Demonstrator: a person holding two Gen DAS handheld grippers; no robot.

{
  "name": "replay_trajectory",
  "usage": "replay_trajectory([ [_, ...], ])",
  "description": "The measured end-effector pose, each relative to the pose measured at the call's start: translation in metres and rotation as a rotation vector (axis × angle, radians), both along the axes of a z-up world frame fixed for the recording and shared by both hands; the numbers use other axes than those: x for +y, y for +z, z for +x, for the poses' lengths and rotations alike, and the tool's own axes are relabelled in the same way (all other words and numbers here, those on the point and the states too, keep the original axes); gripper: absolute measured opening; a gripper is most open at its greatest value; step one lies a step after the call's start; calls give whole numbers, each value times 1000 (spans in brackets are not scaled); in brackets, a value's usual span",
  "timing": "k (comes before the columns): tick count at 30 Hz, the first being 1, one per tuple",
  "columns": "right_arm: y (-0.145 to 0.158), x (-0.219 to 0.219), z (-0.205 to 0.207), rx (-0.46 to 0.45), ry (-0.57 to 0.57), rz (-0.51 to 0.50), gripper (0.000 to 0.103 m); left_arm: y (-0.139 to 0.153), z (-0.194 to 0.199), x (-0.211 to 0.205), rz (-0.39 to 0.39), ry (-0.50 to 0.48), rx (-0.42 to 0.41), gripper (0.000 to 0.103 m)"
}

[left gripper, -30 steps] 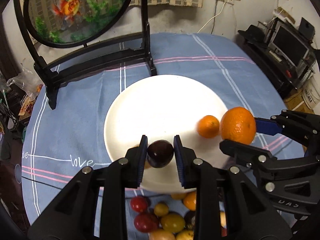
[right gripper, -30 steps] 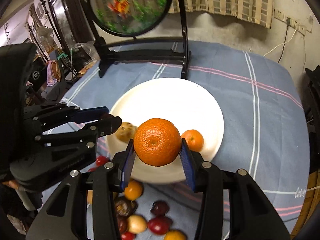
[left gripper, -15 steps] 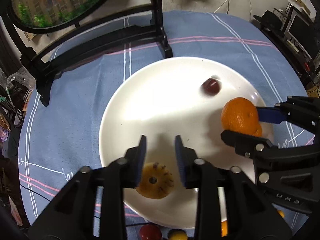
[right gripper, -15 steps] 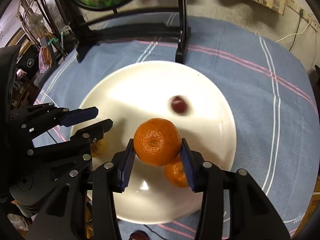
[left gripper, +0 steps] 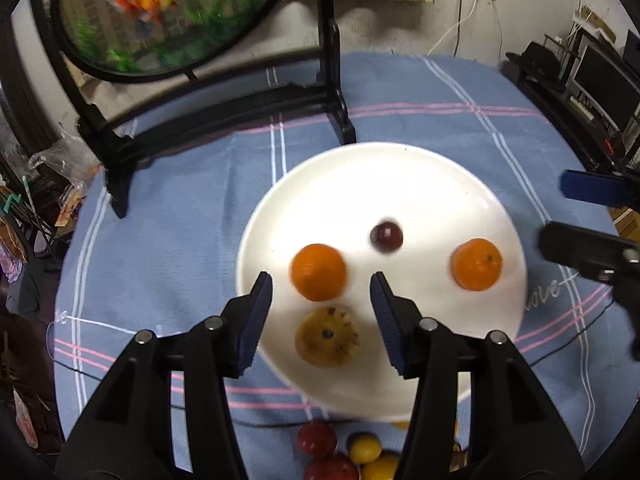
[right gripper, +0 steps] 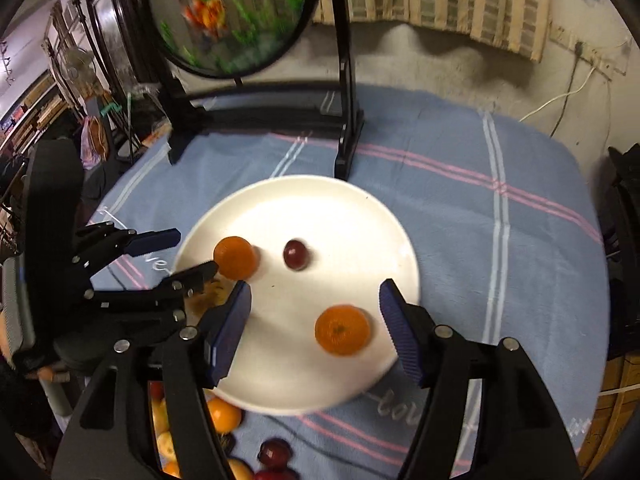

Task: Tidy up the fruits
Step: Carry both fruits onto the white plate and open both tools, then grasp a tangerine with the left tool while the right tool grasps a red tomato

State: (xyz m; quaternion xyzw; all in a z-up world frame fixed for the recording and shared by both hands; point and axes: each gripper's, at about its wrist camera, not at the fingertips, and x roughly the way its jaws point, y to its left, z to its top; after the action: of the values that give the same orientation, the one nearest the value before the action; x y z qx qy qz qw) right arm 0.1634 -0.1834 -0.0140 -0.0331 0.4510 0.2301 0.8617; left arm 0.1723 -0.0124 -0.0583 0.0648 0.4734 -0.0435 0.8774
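A white plate [left gripper: 420, 184] [right gripper: 340, 208] on the blue cloth holds two oranges, a dark plum and a yellow spotted fruit. My left gripper [left gripper: 320, 284] hovers over the plate's near side with jaws opening and nothing between the pads. Below it lie one orange [left gripper: 318, 272] and the yellow fruit [left gripper: 327, 336]. The plum [left gripper: 386, 236] [right gripper: 296, 255] sits mid-plate. My right gripper [right gripper: 315, 292] is opening too, above the other orange [right gripper: 342, 330] [left gripper: 476, 264] without touching it. The left gripper [right gripper: 192, 252] shows at the plate's left rim, partly hiding the yellow fruit.
A round fish-painted screen [left gripper: 160, 12] on a black stand [left gripper: 336, 92] stands behind the plate. Several loose fruits [left gripper: 340, 452] [right gripper: 224, 416] lie on the cloth at the near edge. Dark shelves with electronics [left gripper: 592, 76] stand off the table's right side.
My left gripper let go of the dark plum, which rolled to mid-plate. My right gripper released the orange onto the plate. Both sets of jaws widened and both grippers drew back.
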Motion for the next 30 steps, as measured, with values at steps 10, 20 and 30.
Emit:
replay_trajectory([
  [10, -11, -8, -145, -49, 108, -49, 67, 24, -103, 35, -46, -35, -53, 64],
  [20, -106, 23, -211, 117, 150, -137, 62, -42, -195, 66, -113, 13, 146, 64],
  [30, -116, 33, -195, 163, 144, -72, 32, -57, -226, 10, -133, -151, 194, 64],
])
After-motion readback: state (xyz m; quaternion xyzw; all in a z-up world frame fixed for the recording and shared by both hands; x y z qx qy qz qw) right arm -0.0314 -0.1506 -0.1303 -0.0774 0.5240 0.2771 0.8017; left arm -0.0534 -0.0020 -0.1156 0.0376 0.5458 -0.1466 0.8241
